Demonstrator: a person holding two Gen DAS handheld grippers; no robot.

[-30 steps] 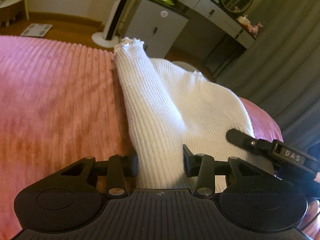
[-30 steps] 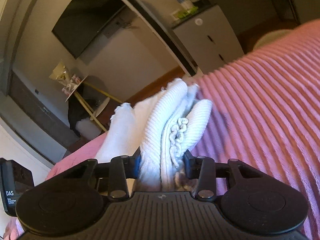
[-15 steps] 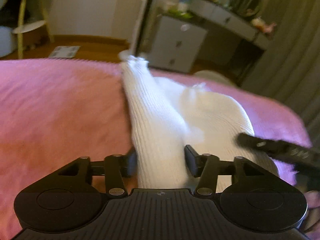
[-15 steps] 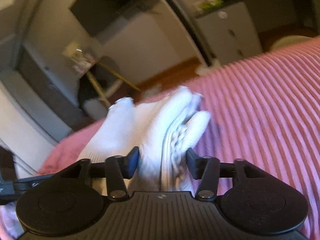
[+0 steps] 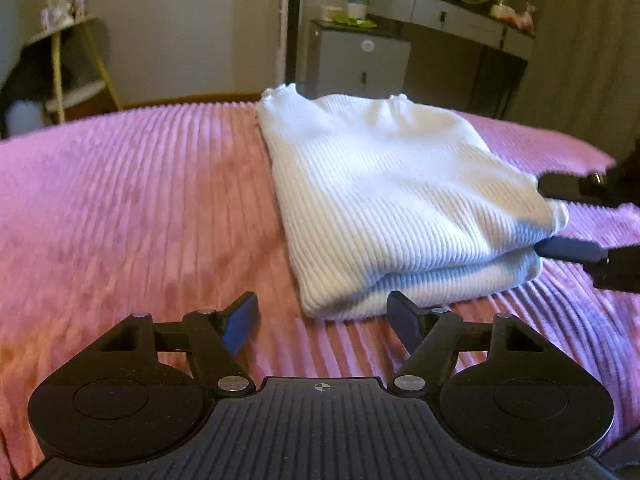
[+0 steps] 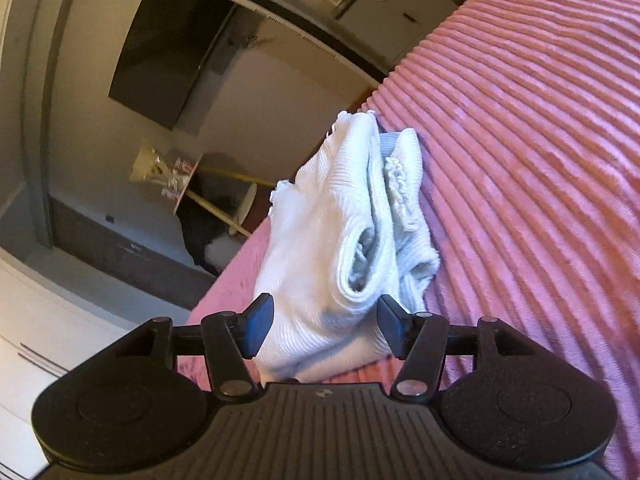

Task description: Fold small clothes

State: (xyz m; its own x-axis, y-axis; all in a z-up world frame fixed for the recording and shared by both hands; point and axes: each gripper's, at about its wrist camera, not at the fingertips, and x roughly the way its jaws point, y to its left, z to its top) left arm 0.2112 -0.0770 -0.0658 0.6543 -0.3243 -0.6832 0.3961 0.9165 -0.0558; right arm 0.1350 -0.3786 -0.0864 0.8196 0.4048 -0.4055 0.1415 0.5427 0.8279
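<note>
**White ribbed knit lies folded on the pink bed**

White ribbed garment (image 5: 384, 200) rests folded in layers on the pink corduroy-striped bedspread (image 5: 132, 200), its frilled edges toward the far side of the bed. The left gripper (image 5: 322, 316) sits just short of the near folded corner, its jaws spread apart with nothing between them; the corner lies just ahead of the right-hand finger. In the left wrist view the right gripper (image 5: 568, 216) reaches in from the right edge, one finger above and one below the garment's side edge. In the right wrist view the right gripper (image 6: 324, 324) has its jaws apart, with the stacked open end of the garment (image 6: 352, 232) between them, not squeezed. Beyond the bed stand a grey cabinet (image 5: 360, 64) and a dressing table (image 5: 452, 16).
</note>
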